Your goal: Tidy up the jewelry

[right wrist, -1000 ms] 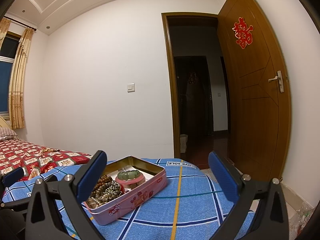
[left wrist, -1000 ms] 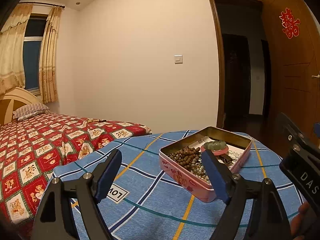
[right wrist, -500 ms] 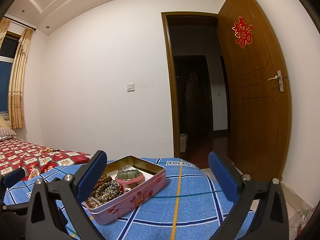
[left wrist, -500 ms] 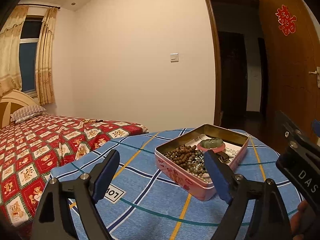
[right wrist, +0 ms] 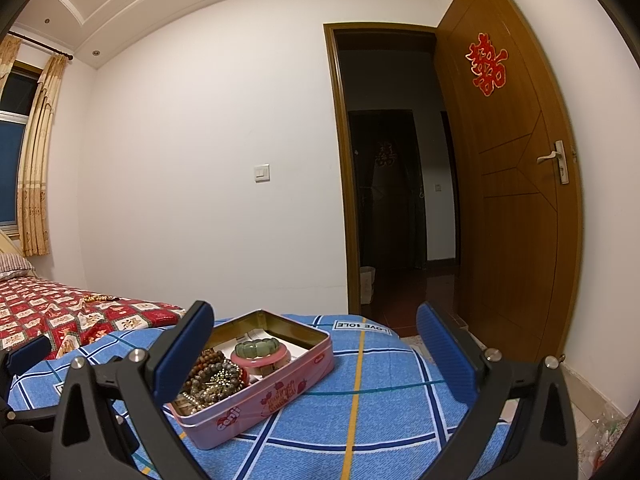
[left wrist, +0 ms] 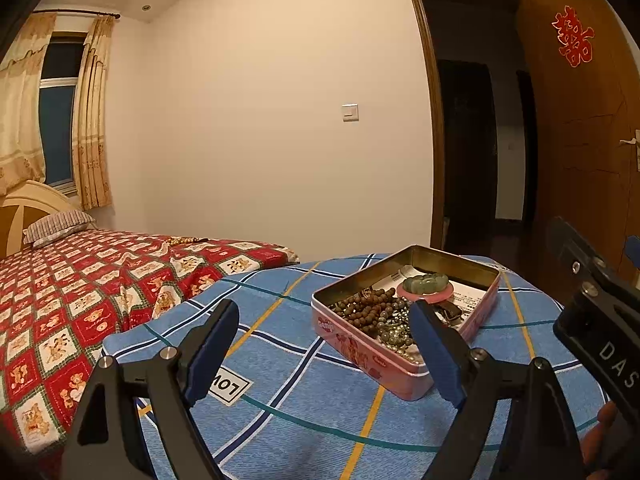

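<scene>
So the pink tin (left wrist: 404, 326) sits lidless on the blue plaid cloth (left wrist: 304, 400), with brown beads (left wrist: 362, 308) and a green bracelet (right wrist: 258, 349) inside; left gripper (left wrist: 324, 354) hovers near it, jaws spread wide, holding nothing. Right gripper (right wrist: 316, 354) same deal; wide open, empty.

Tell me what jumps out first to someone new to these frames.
The open pink tin sits on the blue plaid cloth, with bead strands and a green bracelet inside. Both the left gripper and right gripper are wide open, holding nothing. A red paper cutting marks the wooden door.
</scene>
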Motion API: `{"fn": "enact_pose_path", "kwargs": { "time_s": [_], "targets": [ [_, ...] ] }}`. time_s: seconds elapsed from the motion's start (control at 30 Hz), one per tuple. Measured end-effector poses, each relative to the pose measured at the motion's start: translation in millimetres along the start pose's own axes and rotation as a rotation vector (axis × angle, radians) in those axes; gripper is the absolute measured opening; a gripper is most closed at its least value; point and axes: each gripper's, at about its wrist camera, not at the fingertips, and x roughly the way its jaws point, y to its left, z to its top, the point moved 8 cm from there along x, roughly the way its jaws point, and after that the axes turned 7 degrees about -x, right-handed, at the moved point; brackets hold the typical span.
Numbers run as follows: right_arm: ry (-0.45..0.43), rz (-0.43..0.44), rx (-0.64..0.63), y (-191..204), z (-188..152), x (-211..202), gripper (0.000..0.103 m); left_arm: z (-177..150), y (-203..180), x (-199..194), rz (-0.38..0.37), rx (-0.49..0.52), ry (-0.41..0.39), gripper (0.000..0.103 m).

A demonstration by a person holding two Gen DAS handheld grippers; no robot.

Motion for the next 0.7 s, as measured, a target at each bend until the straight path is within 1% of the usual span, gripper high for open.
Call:
{"fn": "enact_pose_path", "kwargs": {
  "time_s": [0.13,0.37,0.57,0.7],
  "targets": [
    [0.005,0.000,0.001,-0.2,-0.9,1.0,0.103,-0.7,-0.7,1.8,-0.039,-0.030,0.014,0.087],
    [0.009,-0.001,0.002,-0.4,-0.9,1.0,0.103,-3.1,-0.4,7.0,-0.027,-0.027,0.034,0.087],
    [0.011,-0.002,0.004,-0.5,-1.2,0.4,0.103,-3.5,-0.4,7.2,-0.026,-0.027,0.035,0.087],
    [0.031,-0.011,0.018,-3.9,-3.9,4.6,0.103,-3.9,0.9,7.5,-0.021,-0.032,0.042,0.087]
  ]
}}
